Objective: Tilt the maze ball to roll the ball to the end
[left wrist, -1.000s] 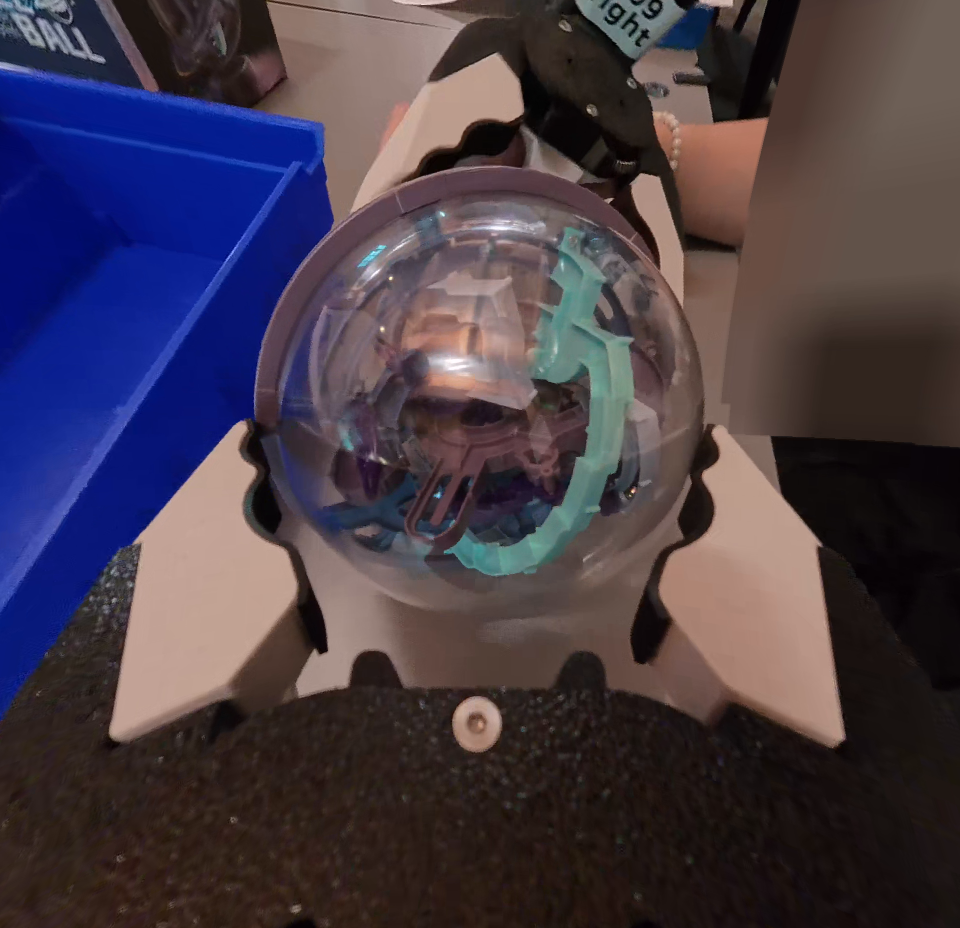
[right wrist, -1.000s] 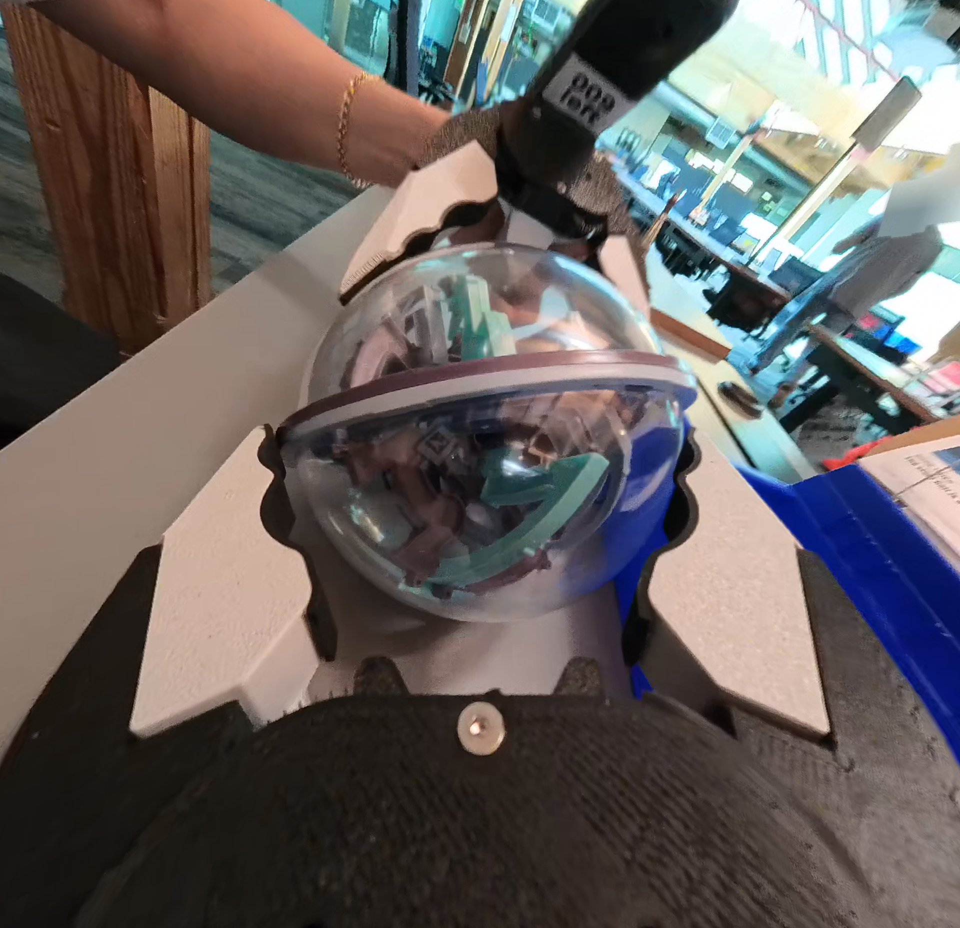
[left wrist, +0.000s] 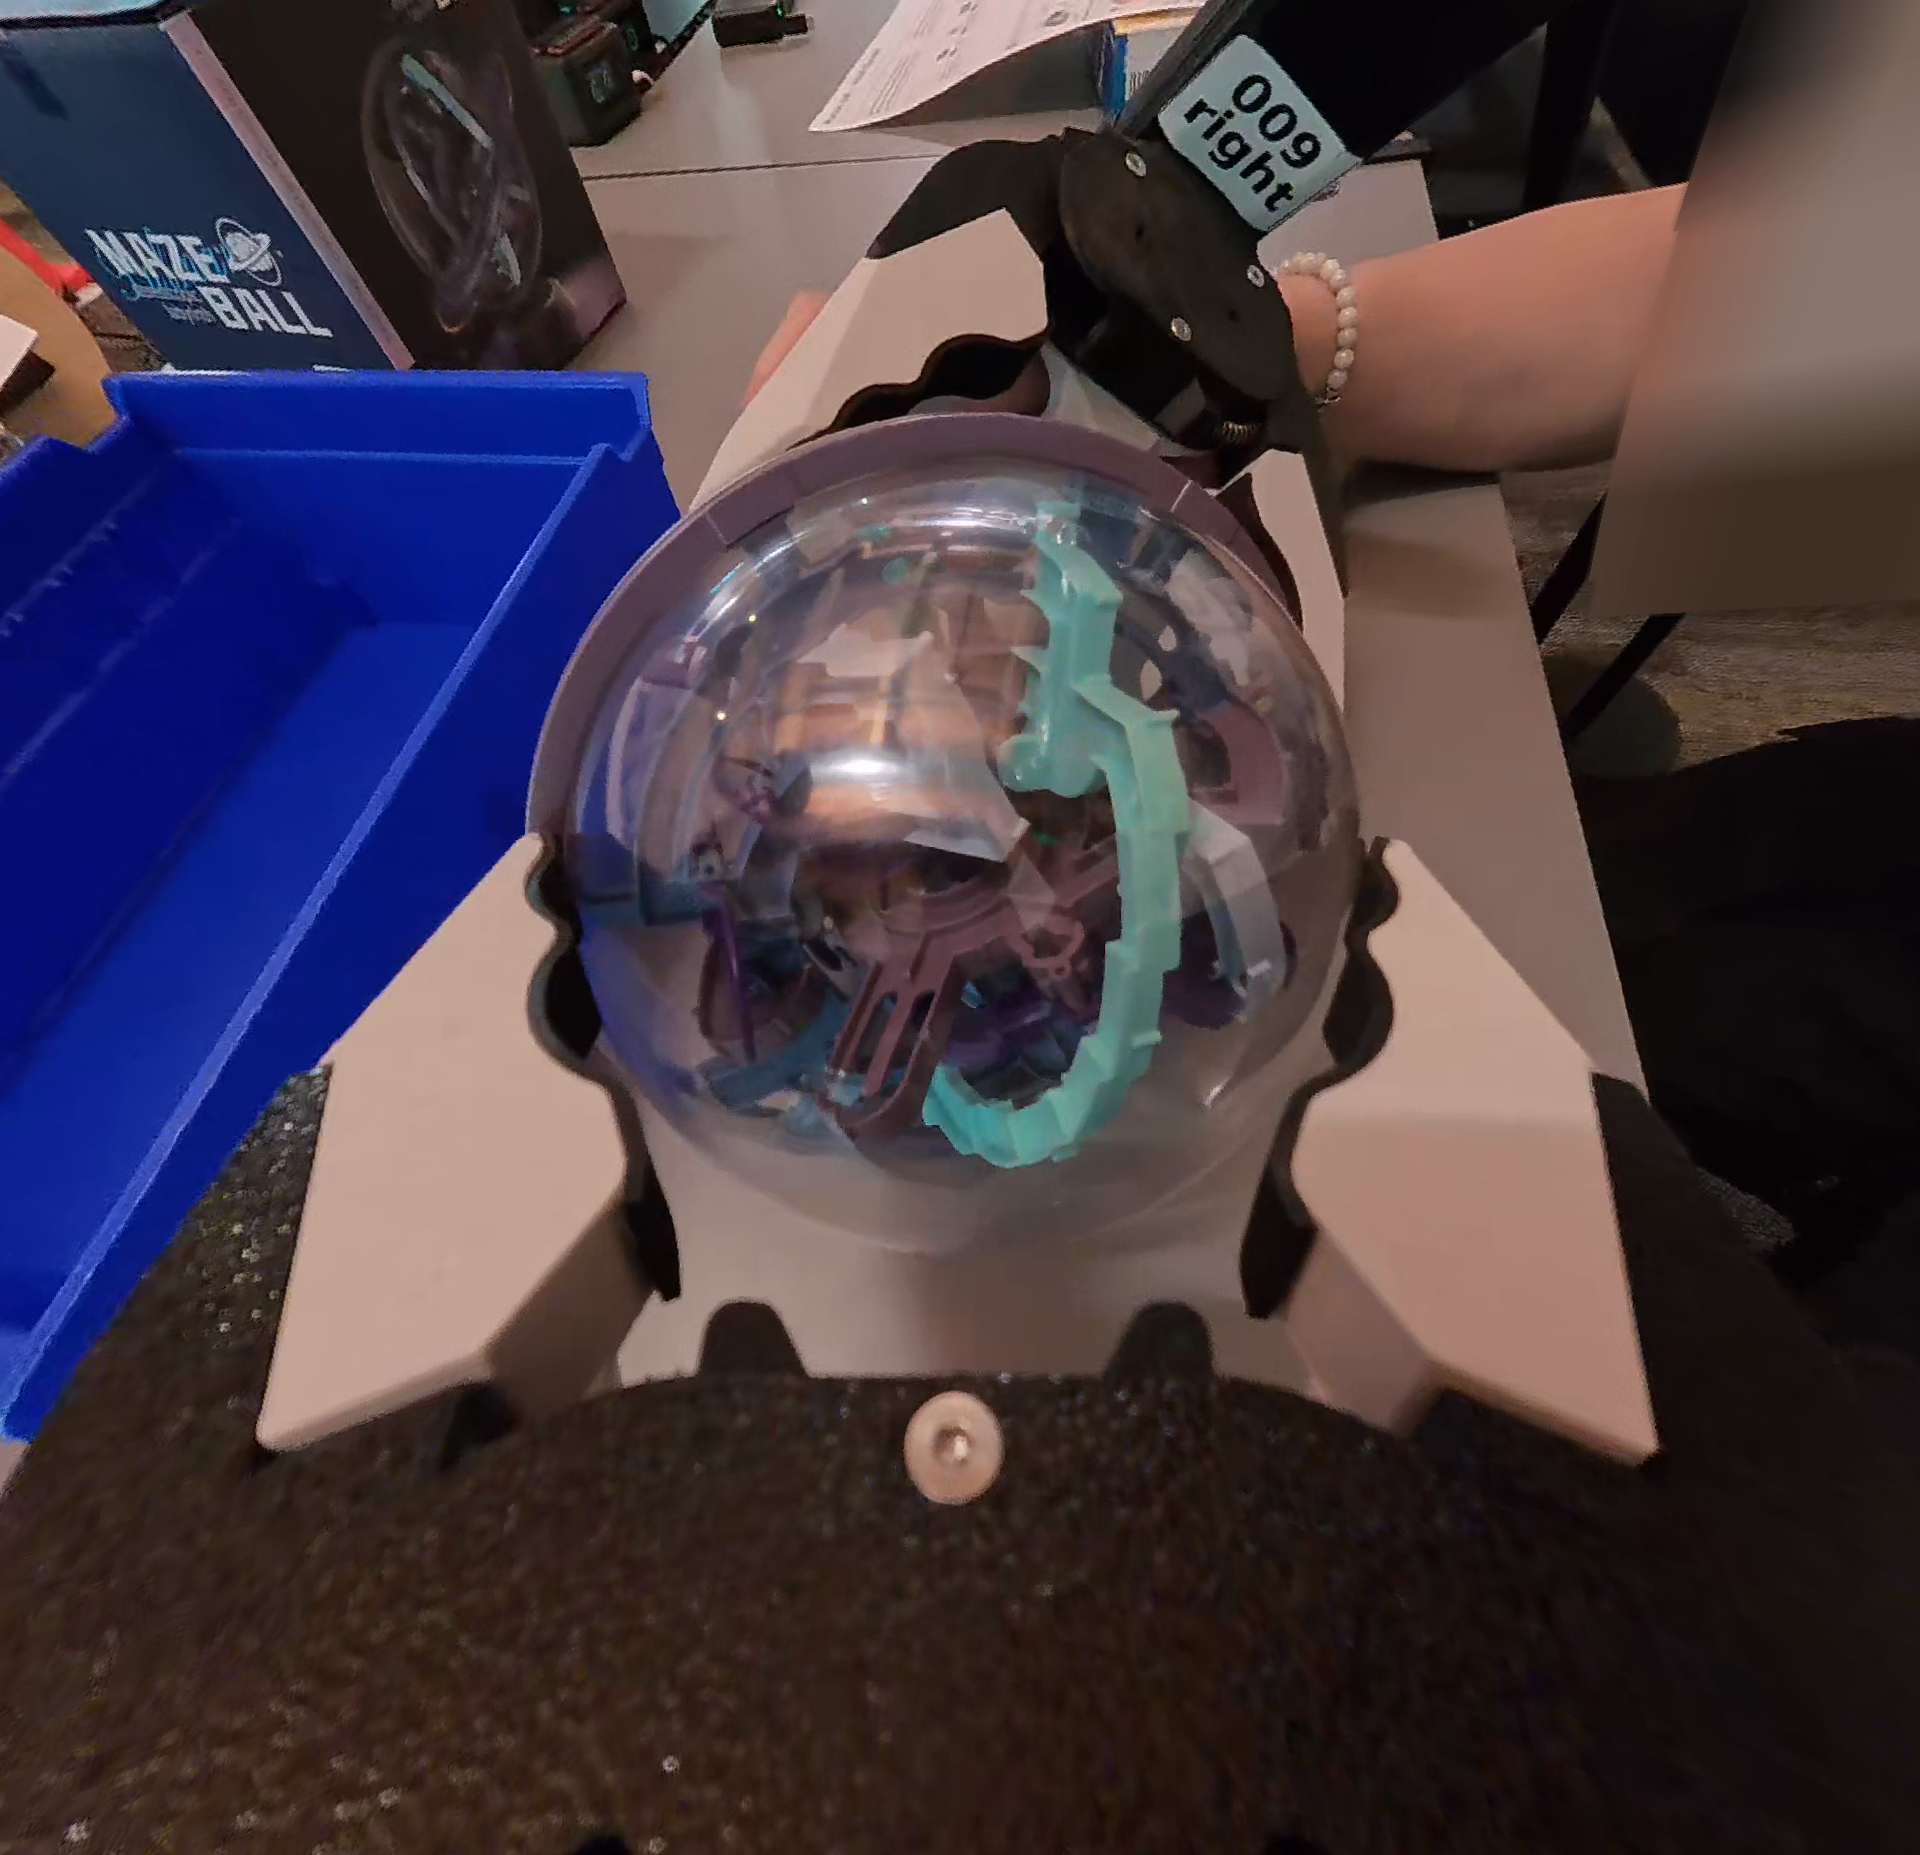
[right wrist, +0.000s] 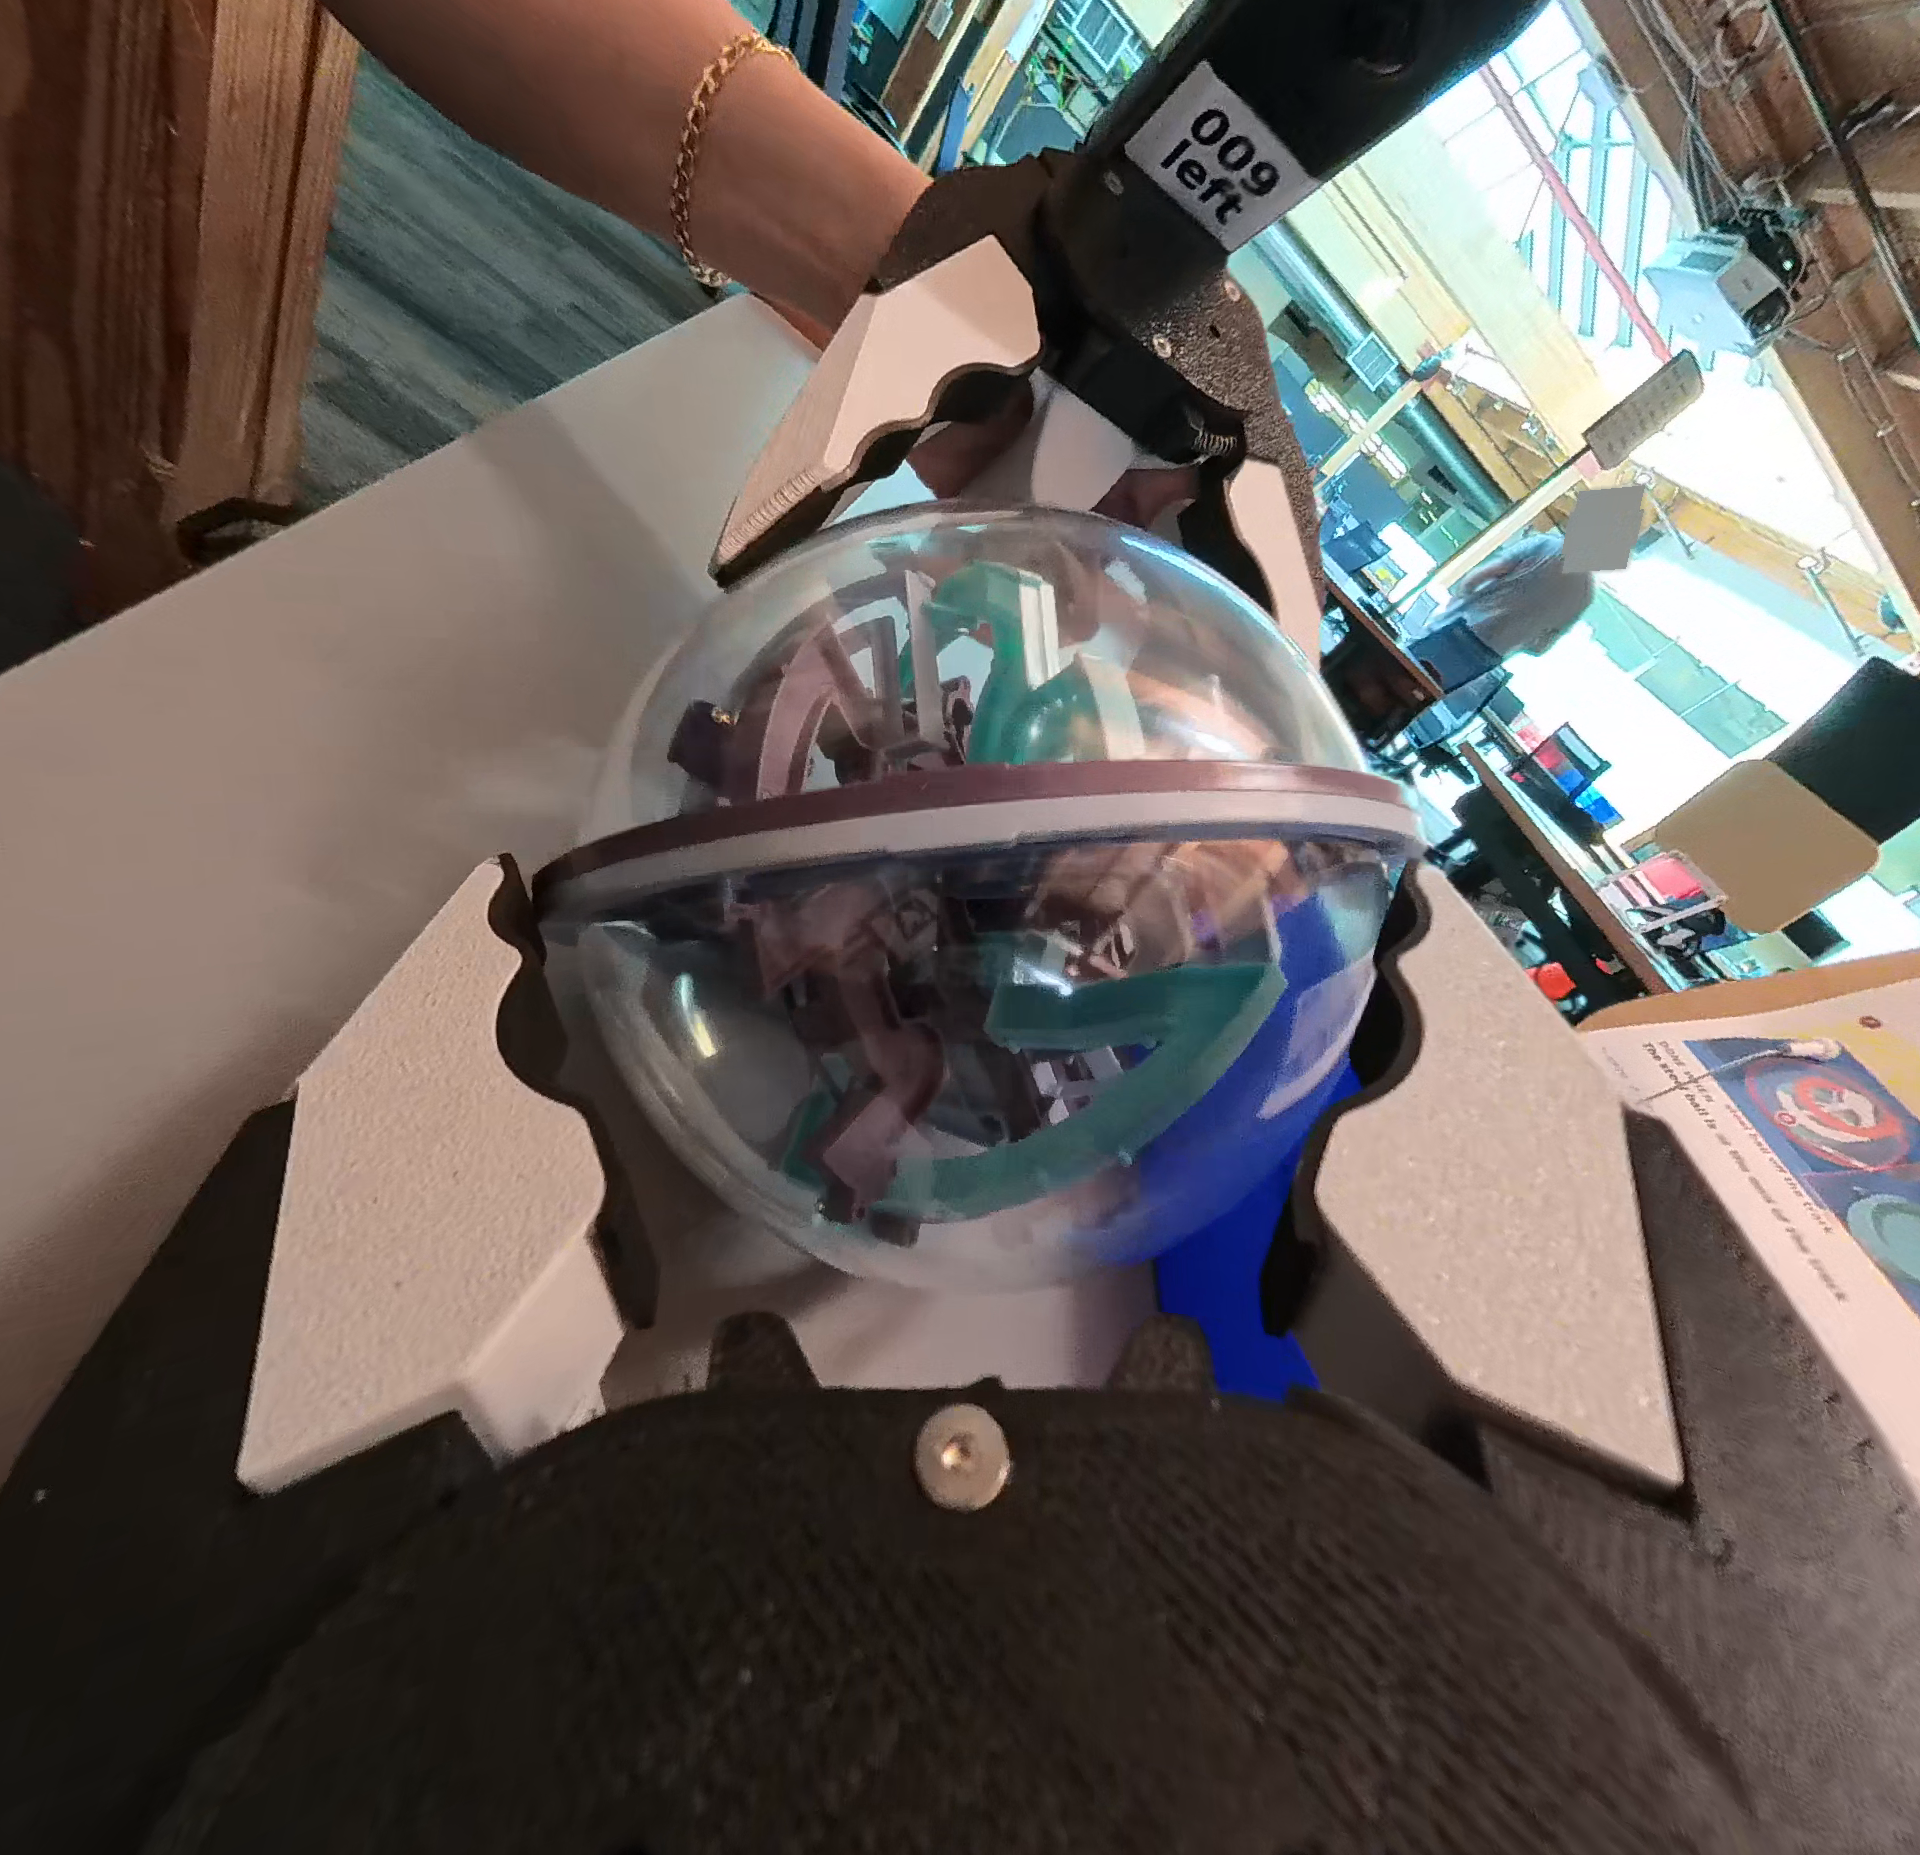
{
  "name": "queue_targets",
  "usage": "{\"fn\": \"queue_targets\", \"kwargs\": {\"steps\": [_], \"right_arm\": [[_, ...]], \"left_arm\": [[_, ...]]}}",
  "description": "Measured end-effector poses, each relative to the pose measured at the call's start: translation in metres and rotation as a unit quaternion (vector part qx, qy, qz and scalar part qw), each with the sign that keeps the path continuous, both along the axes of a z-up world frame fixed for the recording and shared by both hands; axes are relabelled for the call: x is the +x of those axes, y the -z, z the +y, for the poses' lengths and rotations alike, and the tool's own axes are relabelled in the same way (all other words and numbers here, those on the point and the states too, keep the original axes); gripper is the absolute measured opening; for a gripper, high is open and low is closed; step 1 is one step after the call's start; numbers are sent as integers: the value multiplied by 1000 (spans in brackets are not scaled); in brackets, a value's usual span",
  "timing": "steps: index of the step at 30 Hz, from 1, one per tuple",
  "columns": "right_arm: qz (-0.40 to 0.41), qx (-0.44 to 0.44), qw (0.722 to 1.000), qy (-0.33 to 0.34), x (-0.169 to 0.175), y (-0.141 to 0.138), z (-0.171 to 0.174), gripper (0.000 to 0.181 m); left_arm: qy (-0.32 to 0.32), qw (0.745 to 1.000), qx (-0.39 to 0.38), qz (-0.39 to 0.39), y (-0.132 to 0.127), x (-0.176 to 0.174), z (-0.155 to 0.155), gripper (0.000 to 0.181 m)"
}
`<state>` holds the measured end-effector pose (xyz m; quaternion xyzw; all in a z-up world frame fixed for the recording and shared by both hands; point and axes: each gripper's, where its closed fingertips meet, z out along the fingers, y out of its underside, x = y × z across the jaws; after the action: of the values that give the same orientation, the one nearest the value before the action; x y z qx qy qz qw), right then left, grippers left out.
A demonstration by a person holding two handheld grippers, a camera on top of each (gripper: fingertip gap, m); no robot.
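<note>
1. The maze ball [left wrist: 940, 849] is held clear of the white table [left wrist: 1455, 766], clamped between 2 grippers that meet it from opposite sides; against 1 second ago it sits much the same in the left wrist view, while in the right wrist view the scene is rolled further, so the table edge slopes more steeply.
2. It is a clear sphere with a purple-grey rim [right wrist: 977, 818] round its middle and teal [left wrist: 1122, 870], purple and blue tracks inside; the small ball cannot be made out.
3. The left gripper [left wrist: 951, 932] has its white fingers [left wrist: 416, 1130] pressed on the sphere's sides.
4. The right gripper [right wrist: 961, 984] pinches it likewise, fingers [right wrist: 416, 1161] just under the rim.
5. A blue bin [left wrist: 208, 766] lies just beside on the left, a dark product box [left wrist: 312, 143] behind it, and a printed sheet [right wrist: 1787, 1109] lies nearby.
</note>
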<state>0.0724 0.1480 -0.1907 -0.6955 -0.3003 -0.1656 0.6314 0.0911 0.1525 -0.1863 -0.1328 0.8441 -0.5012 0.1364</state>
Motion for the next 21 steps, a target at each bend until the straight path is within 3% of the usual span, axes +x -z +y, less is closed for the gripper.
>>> {"fn": "queue_targets", "kwargs": {"steps": [21], "right_arm": [[-7, 61, 997, 53, -1, -5, 18, 155]], "left_arm": [[-71, 992, -76, 68, 0, 4, 12, 140]]}}
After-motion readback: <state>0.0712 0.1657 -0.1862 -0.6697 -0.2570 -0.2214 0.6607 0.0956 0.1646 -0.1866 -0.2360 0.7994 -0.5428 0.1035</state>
